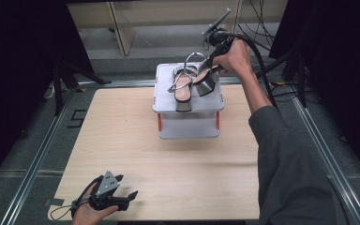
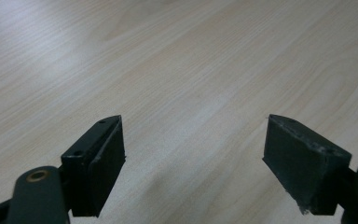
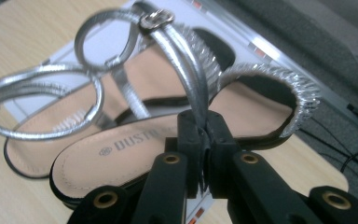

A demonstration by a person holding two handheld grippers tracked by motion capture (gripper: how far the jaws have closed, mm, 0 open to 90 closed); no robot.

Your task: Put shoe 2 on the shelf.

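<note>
We have the right gripper (image 3: 204,140) clamped on a thin silver strap (image 3: 193,84) of one silver block-heeled sandal with a tan insole (image 3: 135,149), and in the high view that sandal (image 1: 205,80) hangs tilted, heel down, over the right part of a small white two-tier rack with orange posts (image 1: 187,123) standing at the far side of the pale wooden tabletop (image 1: 136,154). Its mate, a matching silver sandal (image 1: 183,89), lies flat on the rack's top shelf, just beside the held one; whether the two touch we cannot tell.

Our hold is the weak point. The jaws pinch only a narrow strap, so the shoe can swing or twist under its own heavy heel, and a quick move could let the strap slide through the pads and drop the sandal onto the rack or off its edge. The ankle loops (image 3: 51,107) of both shoes crowd together in the right gripper view; if we pull away sideways, one loop may catch the other and drag the resting sandal off the shelf. Setting the heel down near the shelf's rim could also tip the shoe over.

The left gripper (image 1: 122,187) rests at the tabletop's near left corner, well apart from the rack, its jaws spread wide with nothing between them (image 2: 193,154), so it offers no support if the sandal slips.
</note>
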